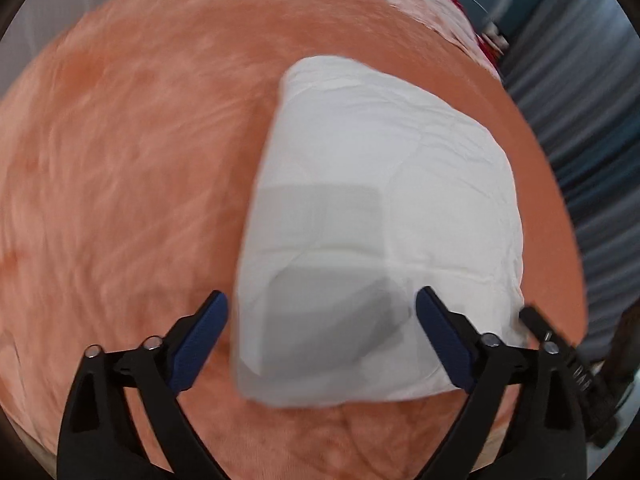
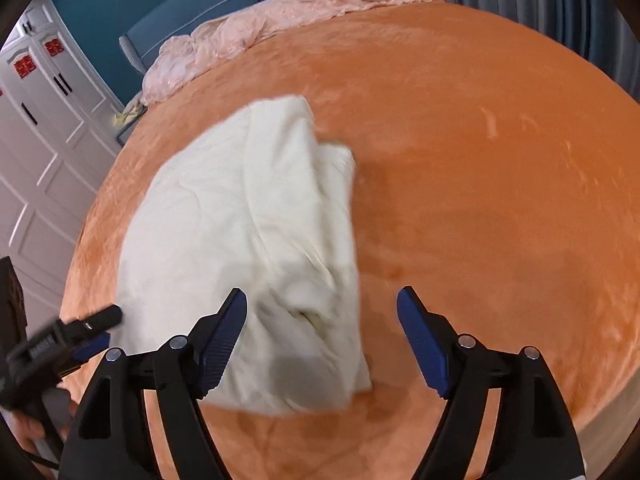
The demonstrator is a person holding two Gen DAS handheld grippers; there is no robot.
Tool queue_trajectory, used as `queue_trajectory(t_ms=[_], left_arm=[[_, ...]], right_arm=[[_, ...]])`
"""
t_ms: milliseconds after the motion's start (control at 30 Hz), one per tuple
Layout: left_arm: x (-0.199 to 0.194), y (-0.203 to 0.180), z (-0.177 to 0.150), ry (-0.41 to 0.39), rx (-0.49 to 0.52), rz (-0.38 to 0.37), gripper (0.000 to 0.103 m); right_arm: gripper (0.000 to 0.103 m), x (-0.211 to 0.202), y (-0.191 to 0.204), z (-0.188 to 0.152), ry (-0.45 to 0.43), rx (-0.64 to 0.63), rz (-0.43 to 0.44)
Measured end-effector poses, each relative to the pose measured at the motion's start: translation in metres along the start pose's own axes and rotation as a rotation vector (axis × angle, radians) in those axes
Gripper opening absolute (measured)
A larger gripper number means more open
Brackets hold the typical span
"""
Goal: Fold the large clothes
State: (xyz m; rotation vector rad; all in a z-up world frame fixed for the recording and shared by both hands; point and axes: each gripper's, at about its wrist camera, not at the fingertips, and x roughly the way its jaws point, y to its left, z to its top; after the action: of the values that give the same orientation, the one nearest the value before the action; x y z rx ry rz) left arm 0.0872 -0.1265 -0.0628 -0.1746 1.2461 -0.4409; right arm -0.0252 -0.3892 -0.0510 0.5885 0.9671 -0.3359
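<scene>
While both grippers hang above the bed with their jaws spread and nothing between the pads, the white garment (image 1: 380, 216) lies by itself on the orange blanket (image 1: 120, 160). The left gripper (image 1: 322, 304) is over the near edge of the cloth, one finger at about 7 o'clock of the bundle and the other at about 5 o'clock, and neither pad presses on the fabric as far as I can see. In the right wrist view the right gripper (image 2: 322, 300) is also spread; its left finger stands in front of the near right corner of the garment (image 2: 256, 248) and its right finger is over bare blanket.

I judge that a fold is just finished and the cloth is released, so the step in hand is the pause between two folds. The garment is already a compact, thick packet, but its right side, at 3 o'clock, looks lumpy and uneven. The next move probably asks to flatten this side, or to pinch both near corners together and carry them to 12 o'clock.
</scene>
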Motion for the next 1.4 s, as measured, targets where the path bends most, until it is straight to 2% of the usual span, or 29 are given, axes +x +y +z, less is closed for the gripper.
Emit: queue_trajectory(t_ms=[100,300,567,733,767,833,867,900,1000,1200,1400], left_arm=[[0.013,0.02,-0.006,0.049,-0.097,-0.047,0.093],[0.033,0.012,-0.008,0.056,-0.089,-0.094,0.098],[0.052,0.005,0.012,0.036,-0.076,-0.084,0.098],[0.057,-0.007,0.019,0.011,-0.04,-0.032,0.098],[0.058,-0.008,0.019,0.007,-0.035,-0.024,0.098],[0.055,-0.011,0.02,0.005,-0.023,-0.01,0.098],[0.052,-0.014,0.021,0.003,-0.007,-0.006,0.098],[0.044,-0.021,0.021,-0.011,0.027,0.007,0.094],[0.02,-0.038,0.023,-0.06,0.112,0.03,0.079],[-0.039,-0.057,0.029,-0.14,0.19,0.006,0.065],[-0.108,-0.06,0.031,-0.261,0.222,-0.064,0.061]], right_arm=[[0.077,0.016,-0.014,-0.01,0.065,0.068,0.051],[0.084,0.043,-0.021,-0.015,0.109,0.189,0.154],[0.087,0.074,-0.017,-0.001,0.108,0.262,0.218],[0.088,0.084,-0.019,0.005,0.105,0.275,0.225],[0.087,0.084,-0.018,0.006,0.102,0.273,0.223],[0.074,0.081,-0.016,0.006,0.096,0.261,0.229],[0.063,0.076,-0.015,0.005,0.091,0.255,0.23],[0.052,0.069,-0.012,0.006,0.082,0.238,0.219],[0.038,0.047,0.0,0.012,0.047,0.179,0.186],[0.032,-0.012,0.024,0.024,-0.067,0.103,0.177],[0.03,-0.076,0.057,0.027,-0.187,0.01,0.188]])
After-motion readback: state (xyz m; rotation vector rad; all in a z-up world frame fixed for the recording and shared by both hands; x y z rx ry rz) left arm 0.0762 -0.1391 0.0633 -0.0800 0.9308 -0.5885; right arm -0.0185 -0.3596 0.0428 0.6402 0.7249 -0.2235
